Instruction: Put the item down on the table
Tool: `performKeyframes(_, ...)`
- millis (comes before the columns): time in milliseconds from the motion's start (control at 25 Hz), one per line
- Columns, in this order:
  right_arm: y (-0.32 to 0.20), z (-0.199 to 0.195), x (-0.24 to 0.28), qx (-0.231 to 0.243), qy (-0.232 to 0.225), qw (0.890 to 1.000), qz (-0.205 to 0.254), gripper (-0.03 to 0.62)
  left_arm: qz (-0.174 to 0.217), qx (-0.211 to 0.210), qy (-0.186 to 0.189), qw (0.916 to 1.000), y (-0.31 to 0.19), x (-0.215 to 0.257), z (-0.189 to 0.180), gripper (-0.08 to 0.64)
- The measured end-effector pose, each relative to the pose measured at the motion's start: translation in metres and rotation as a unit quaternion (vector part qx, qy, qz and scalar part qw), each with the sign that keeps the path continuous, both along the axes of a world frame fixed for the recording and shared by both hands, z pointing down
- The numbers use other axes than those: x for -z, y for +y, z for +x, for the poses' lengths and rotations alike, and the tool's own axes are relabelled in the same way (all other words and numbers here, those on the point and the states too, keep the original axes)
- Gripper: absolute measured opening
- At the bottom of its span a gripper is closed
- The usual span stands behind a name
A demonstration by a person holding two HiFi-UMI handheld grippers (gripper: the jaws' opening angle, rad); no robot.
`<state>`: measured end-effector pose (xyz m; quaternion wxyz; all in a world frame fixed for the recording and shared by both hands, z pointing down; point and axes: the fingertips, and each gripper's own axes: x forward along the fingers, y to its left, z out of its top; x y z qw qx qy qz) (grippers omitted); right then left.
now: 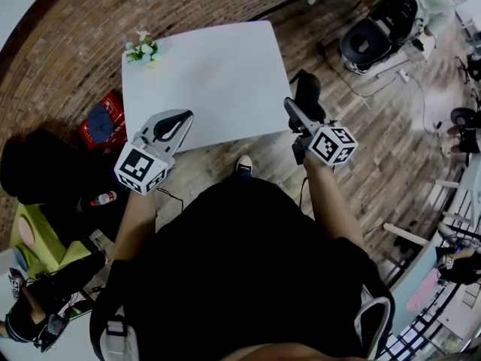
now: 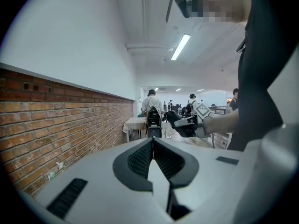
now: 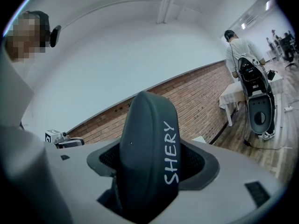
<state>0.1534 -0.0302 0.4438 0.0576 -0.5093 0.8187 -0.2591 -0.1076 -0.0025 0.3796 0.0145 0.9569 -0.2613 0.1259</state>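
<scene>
While my right gripper (image 1: 302, 107) has its fingers clamped on the dark case (image 3: 149, 157), I judge it light, stiff and smooth-shelled, so a mid-body hold suits. My left gripper (image 2: 153, 148) has its fingers together, empty.

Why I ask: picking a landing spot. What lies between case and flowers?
Head view: just bare table between the flowers and the case.

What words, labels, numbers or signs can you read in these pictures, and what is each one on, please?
"SHERY": white letters on the dark rounded item clamped in the right claw.
No letters, only black-and-white squares: left marker cube and right marker cube.
Too small to read: print on the red box on the floor.
</scene>
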Motion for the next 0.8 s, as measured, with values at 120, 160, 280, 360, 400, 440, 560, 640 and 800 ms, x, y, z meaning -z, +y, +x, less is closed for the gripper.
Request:
performKeyframes(120, -0.011, 0.006, -0.002, 0.004, -0.002, 1.000, -0.004, 0.353, -0.001, 0.004, -0.001, 1.0000, -0.009, 0.001, 0.007, 0.014)
performKeyframes(160, -0.015, 0.008, -0.002, 0.006, -0.004, 1.000, -0.005, 0.353, -0.001, 0.006, -0.002, 1.0000, -0.012, 0.001, 0.009, 0.014)
performKeyframes(280, -0.029, 0.009, -0.003, 0.009, -0.008, 1.000, -0.005, 0.353, -0.002, 0.009, -0.002, 1.0000, -0.022, 0.001, 0.011, 0.014)
performKeyframes(360, -0.036, 0.009, -0.002, 0.011, -0.009, 1.000, -0.004, 0.353, -0.005, 0.011, -0.001, 0.9999, -0.026, 0.002, 0.013, 0.014)
performKeyframes(400, -0.038, 0.011, -0.001, 0.012, -0.010, 1.000, -0.003, 0.353, -0.005, 0.012, -0.001, 0.9999, -0.028, 0.002, 0.014, 0.014)
performKeyframes(440, -0.040, 0.012, -0.001, 0.013, -0.010, 1.000, -0.003, 0.353, -0.005, 0.013, -0.002, 0.9999, -0.029, 0.003, 0.016, 0.014)
performKeyframes(560, -0.047, 0.019, 0.000, 0.017, -0.010, 1.000, -0.002, 0.353, -0.001, 0.015, -0.005, 0.9999, -0.035, 0.004, 0.022, 0.014)
performKeyframes(640, -0.053, 0.023, 0.000, 0.019, -0.010, 1.000, -0.002, 0.353, -0.001, 0.017, -0.004, 0.9998, -0.041, 0.005, 0.027, 0.014)
performKeyframes(800, -0.058, 0.034, 0.000, 0.023, -0.008, 1.000, -0.002, 0.353, 0.002, 0.021, -0.003, 0.9998, -0.045, 0.007, 0.037, 0.014)
